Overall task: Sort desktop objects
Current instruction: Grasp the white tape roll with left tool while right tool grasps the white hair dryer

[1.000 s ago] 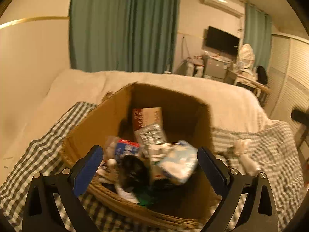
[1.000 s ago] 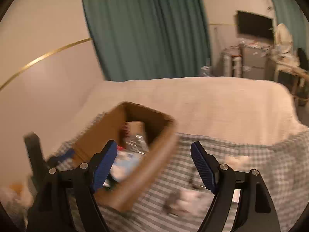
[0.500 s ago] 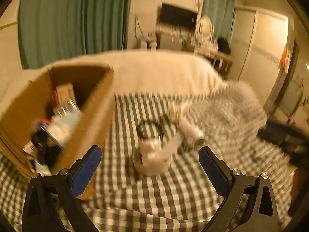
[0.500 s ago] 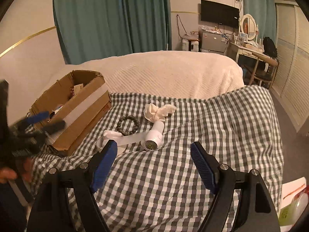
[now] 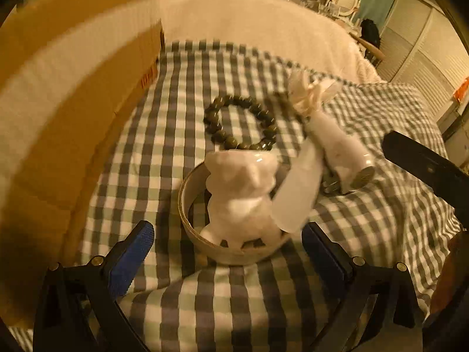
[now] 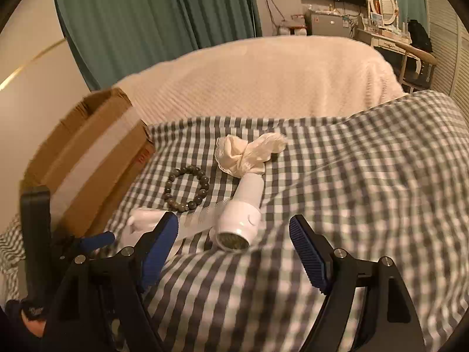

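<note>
Left wrist view: the left gripper point(image 5: 227, 246) is spread wide and holds nothing; the bowl point(image 5: 187, 205) carrying a white figurine point(image 5: 243, 193) sits at 12 o'clock, just ahead between the fingers. The cardboard box point(image 5: 67, 94) rises at 10 o'clock. Right wrist view: the right gripper point(image 6: 234, 249) is likewise wide open and empty; the white handheld device point(image 6: 243, 217) lies at 12 o'clock, long axis running 12 to 6. In my judgement, the left is better placed for the bowl.

Dim warm amber light; motion blur throughout; fisheye bending, dark corners.
</note>
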Action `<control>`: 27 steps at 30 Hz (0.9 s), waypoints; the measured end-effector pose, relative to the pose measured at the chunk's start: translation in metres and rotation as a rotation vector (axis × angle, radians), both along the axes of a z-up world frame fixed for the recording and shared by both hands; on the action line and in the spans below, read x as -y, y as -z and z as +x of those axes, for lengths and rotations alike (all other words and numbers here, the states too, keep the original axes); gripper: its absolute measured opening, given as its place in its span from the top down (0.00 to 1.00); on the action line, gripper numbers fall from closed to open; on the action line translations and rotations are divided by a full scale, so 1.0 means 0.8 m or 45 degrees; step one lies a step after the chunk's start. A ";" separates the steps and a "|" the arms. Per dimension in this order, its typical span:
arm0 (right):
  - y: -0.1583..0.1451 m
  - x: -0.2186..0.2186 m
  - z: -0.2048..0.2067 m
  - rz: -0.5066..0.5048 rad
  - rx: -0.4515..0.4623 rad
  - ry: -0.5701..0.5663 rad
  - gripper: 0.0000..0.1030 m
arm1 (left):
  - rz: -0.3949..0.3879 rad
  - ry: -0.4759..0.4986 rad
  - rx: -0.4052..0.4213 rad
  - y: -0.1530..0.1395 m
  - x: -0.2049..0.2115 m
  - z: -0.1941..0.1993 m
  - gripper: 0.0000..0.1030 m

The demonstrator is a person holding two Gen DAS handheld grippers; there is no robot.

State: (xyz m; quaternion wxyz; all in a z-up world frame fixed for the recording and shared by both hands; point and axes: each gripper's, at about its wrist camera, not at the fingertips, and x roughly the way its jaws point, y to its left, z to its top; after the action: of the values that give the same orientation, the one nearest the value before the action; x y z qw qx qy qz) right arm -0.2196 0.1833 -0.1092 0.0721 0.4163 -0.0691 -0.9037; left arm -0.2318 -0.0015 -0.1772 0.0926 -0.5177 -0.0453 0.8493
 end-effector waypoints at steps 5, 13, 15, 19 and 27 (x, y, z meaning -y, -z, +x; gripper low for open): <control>0.034 0.010 -0.023 0.031 0.071 0.014 0.35 | 0.071 0.000 0.015 0.011 0.008 -0.007 0.07; 0.060 0.004 -0.034 -0.009 0.138 0.042 0.54 | 0.115 0.026 -0.038 0.002 0.012 -0.003 0.19; 0.054 0.002 -0.028 -0.022 0.118 0.056 0.54 | 0.118 0.025 -0.065 -0.006 0.015 0.002 0.19; 0.029 -0.007 -0.002 -0.047 0.072 0.072 0.54 | 0.083 0.043 -0.160 -0.026 0.014 0.018 0.19; -0.010 -0.015 0.069 0.003 0.026 0.061 0.55 | 0.071 0.076 -0.261 -0.060 0.020 0.043 0.20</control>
State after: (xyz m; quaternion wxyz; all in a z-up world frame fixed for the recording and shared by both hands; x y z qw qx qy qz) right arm -0.1641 0.1955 -0.1015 0.0493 0.4238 -0.0787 -0.9010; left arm -0.1976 -0.0172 -0.1290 0.1364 -0.4264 -0.0439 0.8931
